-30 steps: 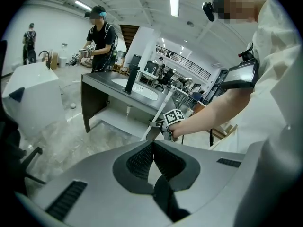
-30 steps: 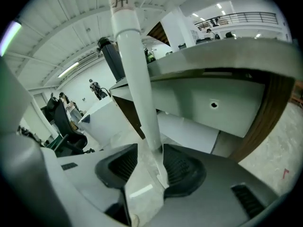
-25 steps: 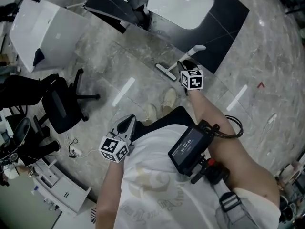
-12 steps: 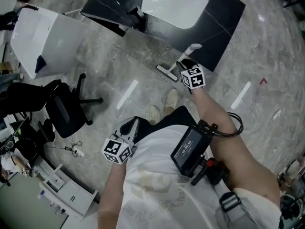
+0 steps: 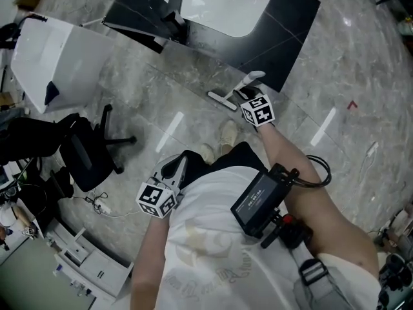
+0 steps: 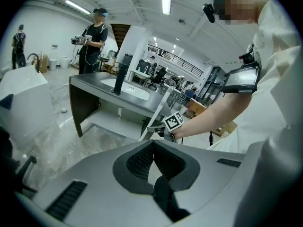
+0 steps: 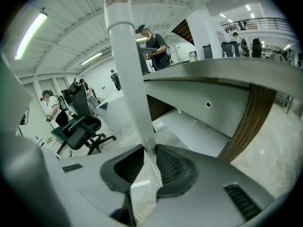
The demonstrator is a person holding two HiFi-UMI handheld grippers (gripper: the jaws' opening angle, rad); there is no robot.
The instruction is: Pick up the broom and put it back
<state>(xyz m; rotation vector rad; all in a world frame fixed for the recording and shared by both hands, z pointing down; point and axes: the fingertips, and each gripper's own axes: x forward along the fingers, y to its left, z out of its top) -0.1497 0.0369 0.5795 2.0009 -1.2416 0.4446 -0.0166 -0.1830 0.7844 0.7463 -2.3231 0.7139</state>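
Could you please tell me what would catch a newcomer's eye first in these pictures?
The white broom stands out: its handle rises through the right gripper view, clamped in the right gripper. From above, its head rests on the floor beside a dark counter with a white sink. The left gripper is shut and empty by the person's waist.

broom handle: white, smooth, matt | floor: glossy marbled stone | fingers: dark ribbed rubber

ahead of right gripper: dark counter blocks | left: office chair, white cabinet | right: open floor
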